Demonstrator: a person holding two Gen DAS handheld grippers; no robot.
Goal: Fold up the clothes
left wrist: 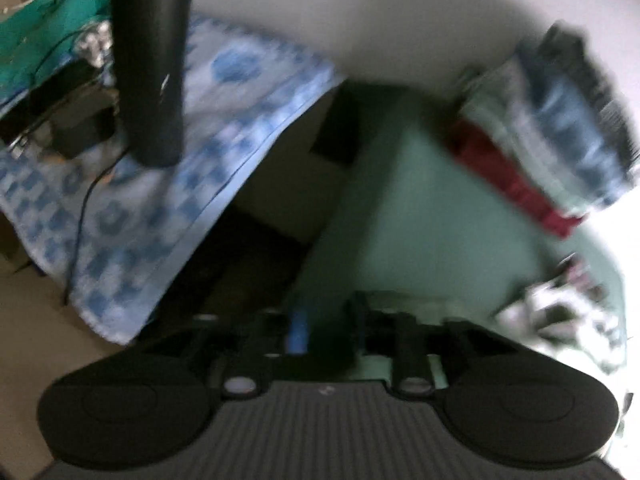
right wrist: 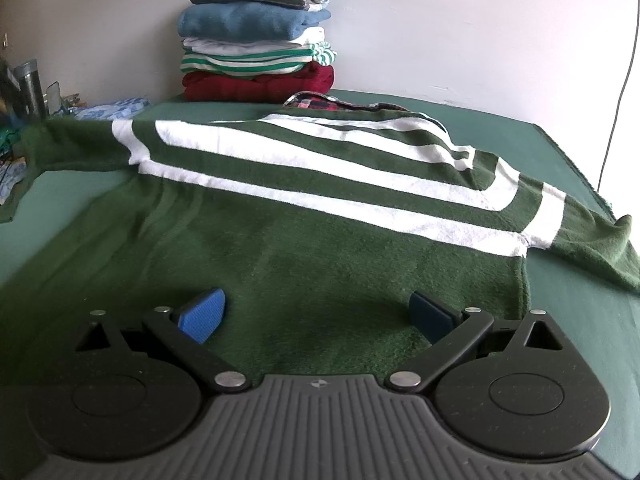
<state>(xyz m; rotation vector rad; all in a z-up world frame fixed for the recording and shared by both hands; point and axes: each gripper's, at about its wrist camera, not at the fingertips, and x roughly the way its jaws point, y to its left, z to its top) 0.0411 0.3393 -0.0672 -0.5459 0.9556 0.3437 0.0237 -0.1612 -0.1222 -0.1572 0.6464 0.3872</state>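
In the left wrist view everything is smeared by motion blur. At the upper left of the frame lies a teal cloth (left wrist: 24,40), and just right of it a dark upright post (left wrist: 152,60) stands in front of a blue-and-white checked cloth (left wrist: 208,128) that slopes down toward the lower left. Low in the middle sits the left gripper (left wrist: 324,332); one blue pad shows near the centre, the fingers look drawn close together, but the blur is too heavy to tell whether they are closed or what, if anything, they hold. The pale green bed surface (left wrist: 432,216) fills the centre right, and at the upper right the stack of folded clothes (left wrist: 560,132) appears tilted, a red piece at its bottom.

In the right wrist view the green sweater (right wrist: 304,264) with white stripes is spread flat across the middle of the frame on the green bed, a sleeve reaching toward the left edge. The right gripper (right wrist: 316,314) hovers low over its hem — blue pads (right wrist: 202,314) wide apart, nothing between them. At top centre the stack of folded clothes stands against the white wall (right wrist: 460,20); a plaid garment (right wrist: 316,102) peeks from behind the sweater.
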